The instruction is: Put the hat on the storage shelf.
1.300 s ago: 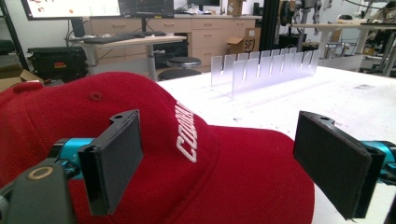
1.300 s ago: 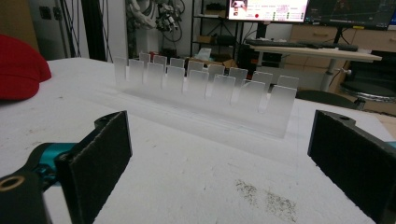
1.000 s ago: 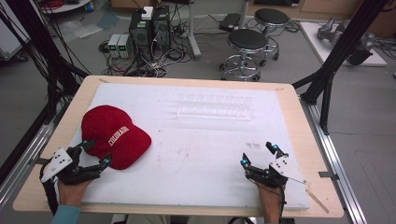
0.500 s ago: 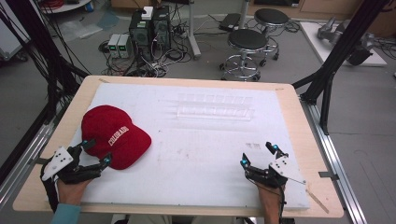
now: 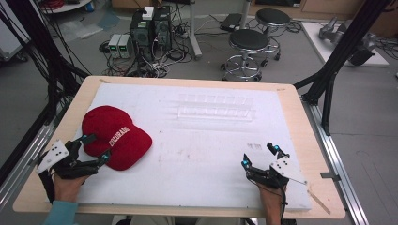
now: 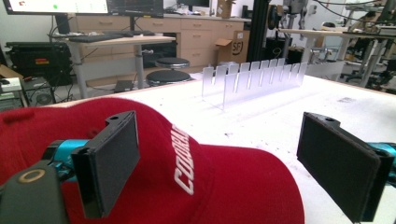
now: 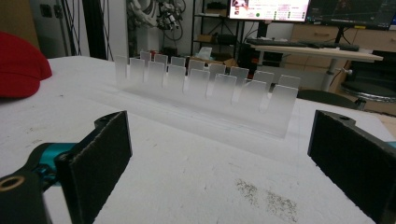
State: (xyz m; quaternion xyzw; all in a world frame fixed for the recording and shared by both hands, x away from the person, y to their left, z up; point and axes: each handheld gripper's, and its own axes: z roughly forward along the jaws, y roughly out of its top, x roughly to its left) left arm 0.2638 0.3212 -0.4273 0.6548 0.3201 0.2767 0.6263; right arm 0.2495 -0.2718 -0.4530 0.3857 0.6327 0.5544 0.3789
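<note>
Cap (image 5: 115, 136) — red, white lettering across the front — lies at about eight o'clock on the white mat (image 5: 197, 140), its long axis running from ten o'clock toward four, brim pointing to four o'clock. Left gripper (image 5: 91, 150) sits at its near edge, jaws spread wide, nothing clasped; one jaw rides over the crown, so closing could pinch only loose cloth and drag the cap. Right gripper (image 5: 259, 155), at five o'clock, is likewise released. Farther off, near twelve — a clear slotted rack (image 5: 217, 107).
</note>
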